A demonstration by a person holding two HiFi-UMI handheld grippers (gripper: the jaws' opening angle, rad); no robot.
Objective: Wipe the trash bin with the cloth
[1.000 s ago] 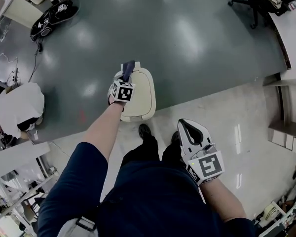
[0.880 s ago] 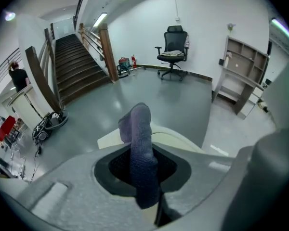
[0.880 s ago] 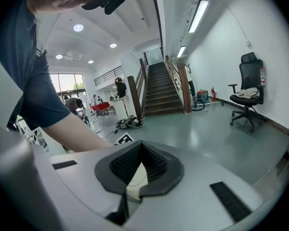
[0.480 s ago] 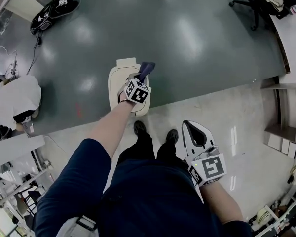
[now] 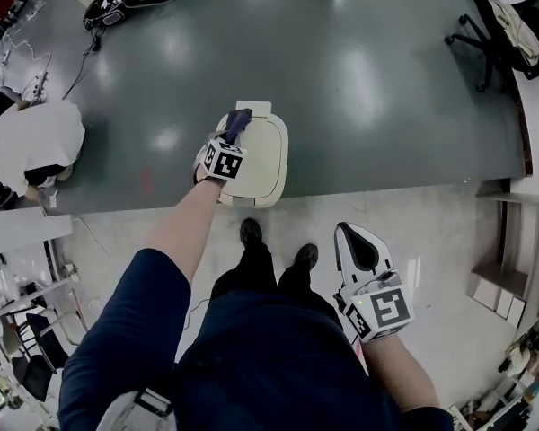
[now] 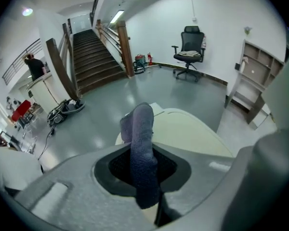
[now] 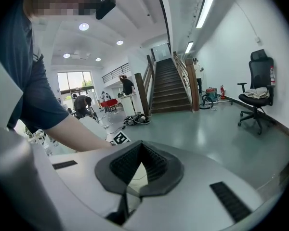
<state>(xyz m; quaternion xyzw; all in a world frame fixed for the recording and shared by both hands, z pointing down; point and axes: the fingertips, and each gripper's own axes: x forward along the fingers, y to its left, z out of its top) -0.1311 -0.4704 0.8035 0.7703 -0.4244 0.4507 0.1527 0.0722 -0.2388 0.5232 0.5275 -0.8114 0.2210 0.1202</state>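
Grey-green polished floor [image 5: 359, 79] spreads out below you and meets a paler strip near your shoes [image 5: 250, 232]. Your left gripper [image 5: 230, 142] reaches forward over the cream trash bin [image 5: 265, 164], its fingers pinched tight on a dark blue cloth [image 5: 237, 120]. The cloth sticks up past the fingertips. The bin's rounded lid lies just below and beyond them. Whether cloth and lid touch cannot be told. Your right gripper [image 5: 354, 237] hangs low by your right leg, well apart from the bin, its fingers closed together with nothing between them. Far beyond the left fingers stand a staircase [image 6: 94, 57] and a black office chair [image 6: 189, 49].
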